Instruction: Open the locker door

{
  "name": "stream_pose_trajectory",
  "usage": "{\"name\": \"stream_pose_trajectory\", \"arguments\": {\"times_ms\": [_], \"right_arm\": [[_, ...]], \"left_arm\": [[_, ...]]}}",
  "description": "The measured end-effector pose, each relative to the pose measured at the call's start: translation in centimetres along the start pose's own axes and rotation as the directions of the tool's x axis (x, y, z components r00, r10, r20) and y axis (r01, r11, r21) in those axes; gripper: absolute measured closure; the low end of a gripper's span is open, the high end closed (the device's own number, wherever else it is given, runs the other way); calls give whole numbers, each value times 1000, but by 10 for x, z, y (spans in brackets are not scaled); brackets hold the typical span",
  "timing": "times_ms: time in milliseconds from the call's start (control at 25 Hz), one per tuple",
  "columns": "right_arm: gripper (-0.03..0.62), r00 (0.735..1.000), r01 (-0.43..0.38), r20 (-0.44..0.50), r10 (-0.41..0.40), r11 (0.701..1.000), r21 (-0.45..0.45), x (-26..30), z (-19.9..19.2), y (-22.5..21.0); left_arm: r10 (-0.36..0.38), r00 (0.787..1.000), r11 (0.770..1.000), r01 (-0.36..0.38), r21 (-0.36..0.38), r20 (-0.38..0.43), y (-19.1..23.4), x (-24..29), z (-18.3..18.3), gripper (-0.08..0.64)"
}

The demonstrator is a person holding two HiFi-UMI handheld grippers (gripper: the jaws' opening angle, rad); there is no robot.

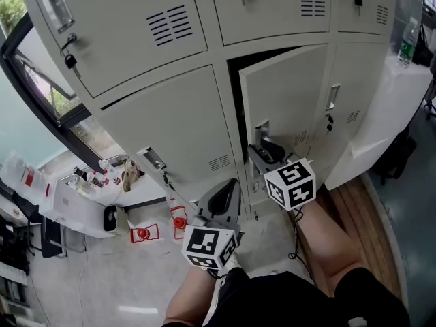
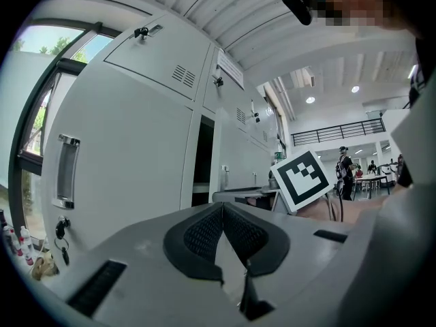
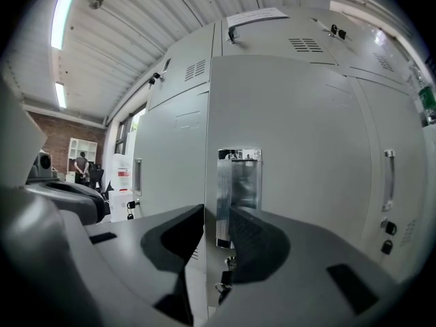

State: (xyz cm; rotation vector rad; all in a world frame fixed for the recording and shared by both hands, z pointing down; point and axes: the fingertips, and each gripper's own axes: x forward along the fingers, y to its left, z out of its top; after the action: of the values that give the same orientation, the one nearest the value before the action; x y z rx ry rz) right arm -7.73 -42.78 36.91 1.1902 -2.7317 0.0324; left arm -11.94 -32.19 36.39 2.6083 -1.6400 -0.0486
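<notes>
Your right gripper grips the ajar locker door at its free edge, handle just above the fingers. The sheet metal is probably stiff and light, so pull steadily. The left gripper is clenched and empty.

My rig: left gripper and right gripper, grey plastic with black ribbed pads, each bearing 1 white cube of black square markers (thin black cable trailing); wearer's shorts black.
</notes>
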Motion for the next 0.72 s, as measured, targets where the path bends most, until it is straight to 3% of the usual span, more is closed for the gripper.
{"name": "stream_pose_trajectory", "arguments": {"times_ms": [720], "right_arm": [[405, 999, -51, -6, 51, 997, -54, -86, -13, -6]], "left_arm": [[46, 999, 999, -46, -3, 7, -89, -25, -6, 543]]}}
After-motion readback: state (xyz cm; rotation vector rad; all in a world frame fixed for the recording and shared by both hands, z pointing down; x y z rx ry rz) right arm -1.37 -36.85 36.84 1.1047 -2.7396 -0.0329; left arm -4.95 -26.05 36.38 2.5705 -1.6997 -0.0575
